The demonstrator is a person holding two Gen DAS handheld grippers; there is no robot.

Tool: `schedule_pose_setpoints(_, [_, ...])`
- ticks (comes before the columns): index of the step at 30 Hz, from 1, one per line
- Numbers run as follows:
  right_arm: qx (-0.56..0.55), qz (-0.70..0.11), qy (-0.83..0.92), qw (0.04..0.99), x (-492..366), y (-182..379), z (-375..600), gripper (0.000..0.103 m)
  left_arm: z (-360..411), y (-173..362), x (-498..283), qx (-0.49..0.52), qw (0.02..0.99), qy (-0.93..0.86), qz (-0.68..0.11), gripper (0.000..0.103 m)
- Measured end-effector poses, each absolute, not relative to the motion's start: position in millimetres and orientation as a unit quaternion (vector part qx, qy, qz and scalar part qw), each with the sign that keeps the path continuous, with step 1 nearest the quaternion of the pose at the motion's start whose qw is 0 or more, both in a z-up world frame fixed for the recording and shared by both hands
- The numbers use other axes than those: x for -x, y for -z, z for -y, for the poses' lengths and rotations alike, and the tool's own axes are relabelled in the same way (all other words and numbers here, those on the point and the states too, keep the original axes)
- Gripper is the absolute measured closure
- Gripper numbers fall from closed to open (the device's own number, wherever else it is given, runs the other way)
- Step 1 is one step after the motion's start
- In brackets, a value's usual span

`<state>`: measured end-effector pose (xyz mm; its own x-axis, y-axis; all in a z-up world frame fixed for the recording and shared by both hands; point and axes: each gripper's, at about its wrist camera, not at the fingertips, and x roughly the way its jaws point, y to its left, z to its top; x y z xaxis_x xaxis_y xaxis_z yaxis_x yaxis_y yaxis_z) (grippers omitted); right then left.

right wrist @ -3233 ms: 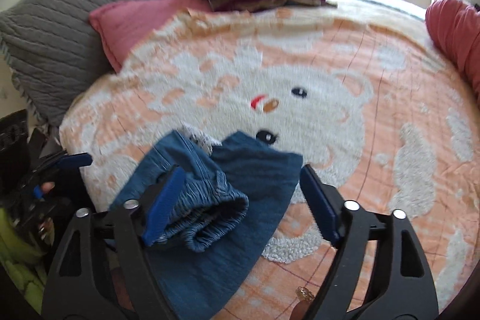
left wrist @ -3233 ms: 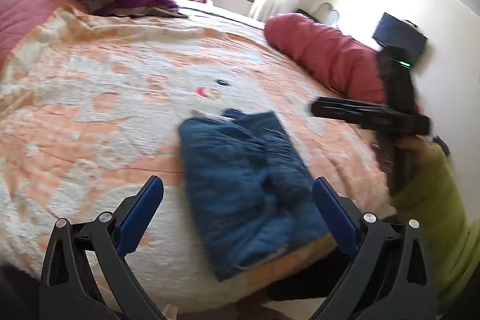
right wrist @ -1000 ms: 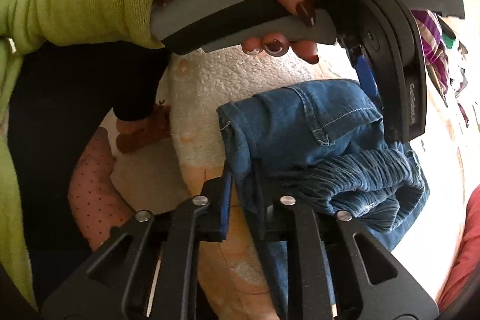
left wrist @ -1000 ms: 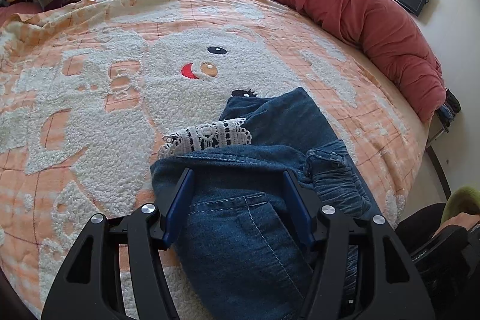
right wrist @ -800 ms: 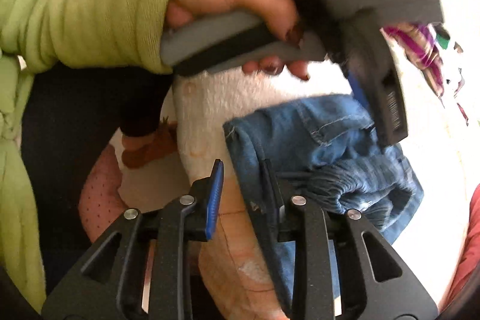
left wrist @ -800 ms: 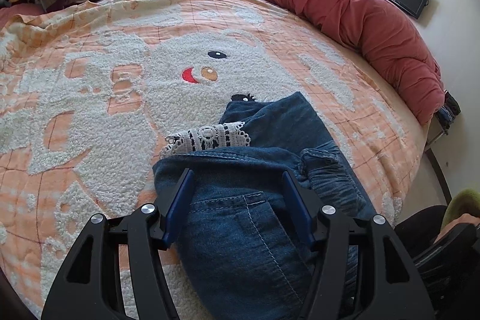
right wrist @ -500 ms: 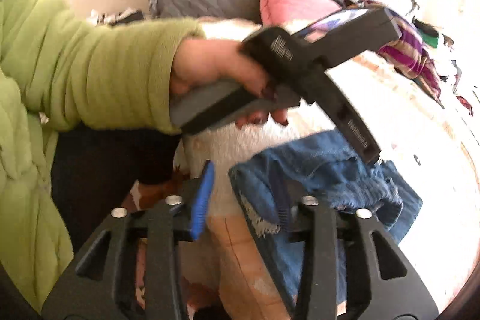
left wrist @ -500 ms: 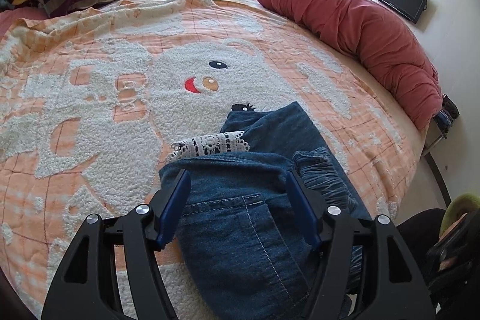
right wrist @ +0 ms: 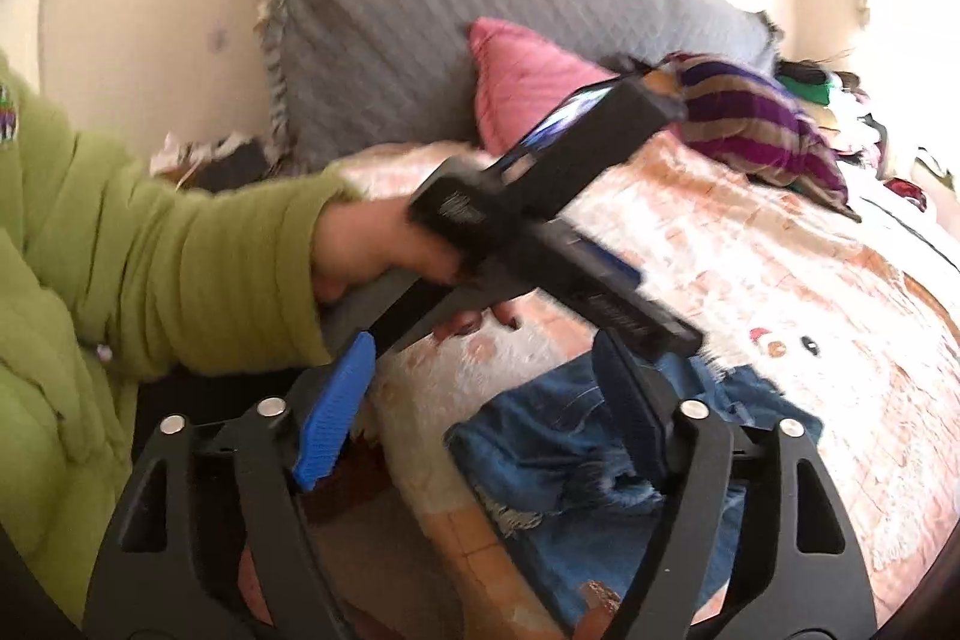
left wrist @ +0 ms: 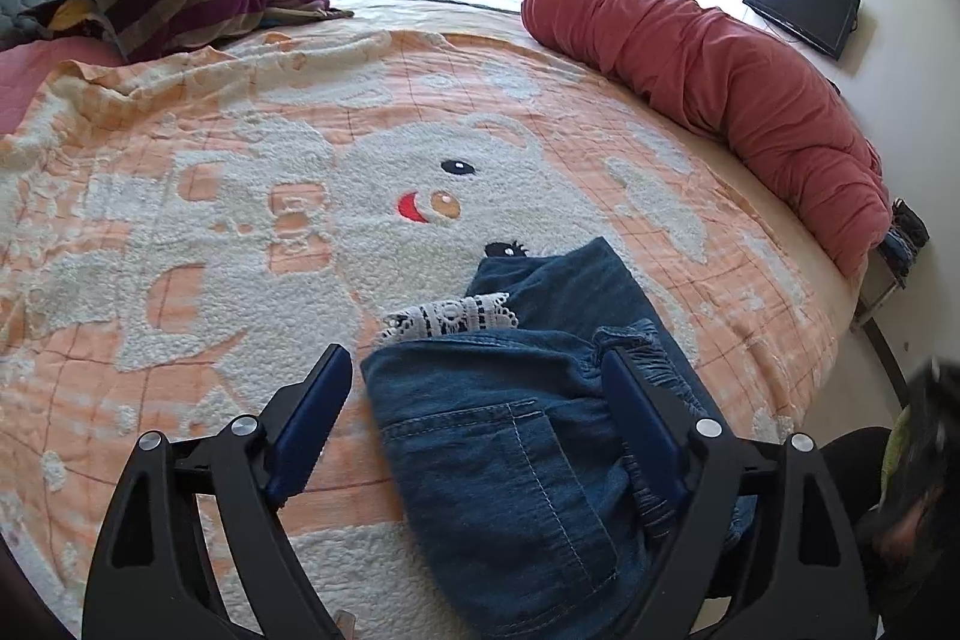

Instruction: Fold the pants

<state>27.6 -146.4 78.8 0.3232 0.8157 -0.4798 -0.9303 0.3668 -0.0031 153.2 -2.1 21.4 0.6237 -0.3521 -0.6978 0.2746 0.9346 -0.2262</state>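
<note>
The pants (left wrist: 516, 448) lie folded in a blue bundle near the edge of the bed, on the orange blanket (left wrist: 240, 196), a strip of white lace (left wrist: 450, 313) poking out; the left gripper (left wrist: 474, 400) hangs over them with jaws wide apart, gripping nothing; the right gripper (right wrist: 486, 388) is likewise spread open above the bundle; a red duvet (left wrist: 720, 58) lies rolled along the far side.

Both tools (left wrist: 474, 403) (right wrist: 486, 394) wide apart, empty.
</note>
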Motion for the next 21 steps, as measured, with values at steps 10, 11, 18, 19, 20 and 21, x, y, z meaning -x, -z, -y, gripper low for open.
schedule_pose_setpoints(10, [0.03,-0.193,-0.422,0.885,-78,-86,198,0.019,-8,-36,-139,0.029,0.916,0.136,-0.377,0.005])
schedule_pose_setpoints(11, [0.028,-0.2,-0.408,0.891,-83,-85,200,0.019,-9,-36,-138,0.028,0.916,0.132,-0.377,0.005])
schedule_pose_setpoints(18, [0.015,-0.297,-0.314,0.902,-127,-55,210,0.019,-22,-8,-135,0.054,0.901,0.11,-0.416,0.005])
schedule_pose_setpoints(19, [0.014,-0.322,-0.296,0.899,-136,-46,212,0.023,-23,-2,-135,0.059,0.897,0.109,-0.425,0.005])
schedule_pose_setpoints(20, [0.012,-0.339,-0.291,0.895,-141,-40,211,0.026,-23,6,-135,0.065,0.891,0.11,-0.435,0.005])
schedule_pose_setpoints(21, [0.006,-0.366,-0.278,0.888,-148,-30,213,0.03,-23,12,-136,0.071,0.886,0.111,-0.443,0.005])
